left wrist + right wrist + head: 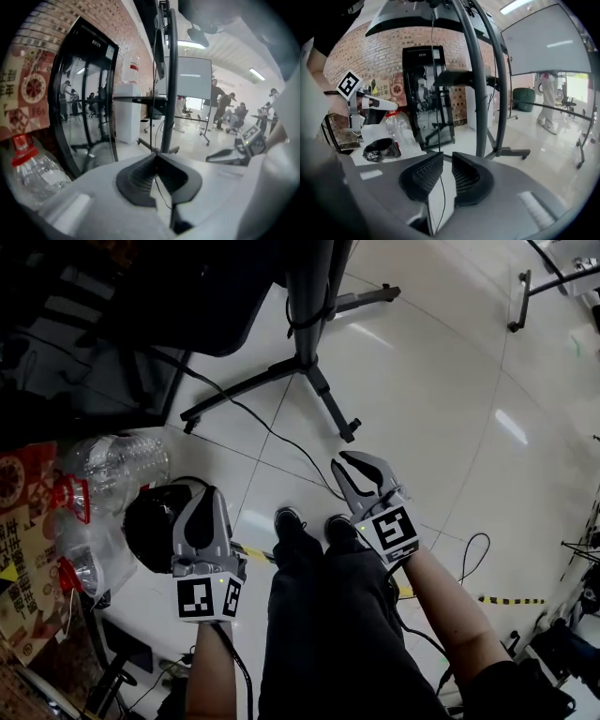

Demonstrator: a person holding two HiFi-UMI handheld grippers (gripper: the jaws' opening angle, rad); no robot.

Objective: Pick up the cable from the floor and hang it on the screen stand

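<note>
A: Entry one, cable [272,434]. Location?

B: Flat on the floor [431,390], thin and dark. Long axis diagonal in the head view. Far end up-left, toward a foot of the screen stand [307,343]. Near end down-right, just beside the right gripper [339,461]. Also shown in the right gripper view as a fine line within the jaw gap; touching or merely beyond, cannot tell.

A: Entry two, jaws?

B: Right gripper: narrowly parted, nothing pinched. Left gripper [202,498]: tips pressed together, nothing clamped there. Placed just beside a black bag [145,531], well apart from the cable's near end.

A: Handling notes for the pick-up?

B: Judged best: open the right jaws wider and lower them square to that diagonal, one jaw on either side. Close low against the tile, to guard against so thin a strand slipping out. Lift gently; far end possibly plugged in or caught at the stand's foot. Reserve the left for gathering slack before hanging.
</note>
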